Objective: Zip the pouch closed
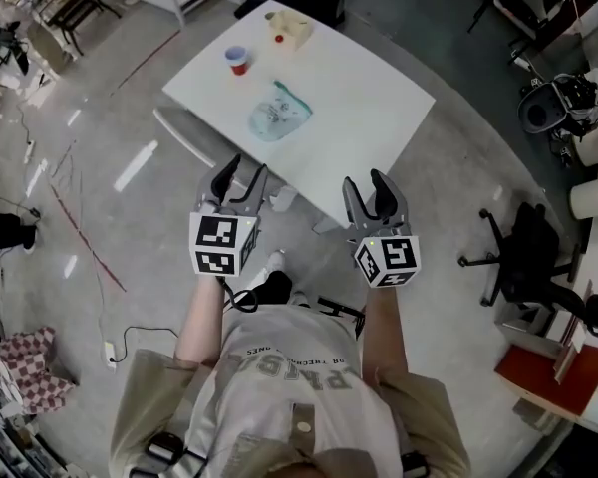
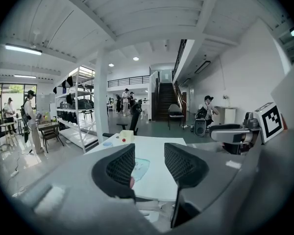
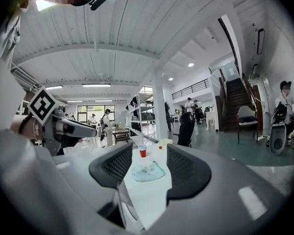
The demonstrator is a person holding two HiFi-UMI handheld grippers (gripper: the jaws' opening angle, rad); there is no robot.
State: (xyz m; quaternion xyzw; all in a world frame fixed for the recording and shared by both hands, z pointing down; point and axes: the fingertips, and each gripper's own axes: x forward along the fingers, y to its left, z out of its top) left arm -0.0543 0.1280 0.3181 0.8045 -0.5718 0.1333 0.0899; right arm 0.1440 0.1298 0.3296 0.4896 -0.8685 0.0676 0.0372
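**Head view.** The pouch (image 1: 278, 113), a pale blue-green item, lies flat near the middle of the white table (image 1: 369, 118), well apart from both grippers. A red cup (image 1: 237, 60) and a beige box (image 1: 290, 28) stand beyond it toward the far end. The left gripper (image 1: 245, 172) and the right gripper (image 1: 365, 182) are held side by side, short of the table's near edge. Each has its jaws spread with nothing between them.

The step in hand is judged to be the approach:
- Bring both grippers over the table first.
- Use one to pin the fabric at the end of the zip.
- Use the other to pinch the slider tab, then draw it along the zip line with the fabric held taut.

The zip, its slider and how far it is closed cannot be made out here, as the pouch is too small in this view.

**Left gripper view.** The jaws are wide apart and empty. Only a strip of the pouch shows in the gap, and one jaw covers the rest. No slider is visible.

**Right gripper view.** The jaws are wide apart and empty. The whole pouch shows in the gap, with the cup behind it. Dark print is visible on the pouch, but which edge carries the zip cannot be told. Identify that edge before closing in.
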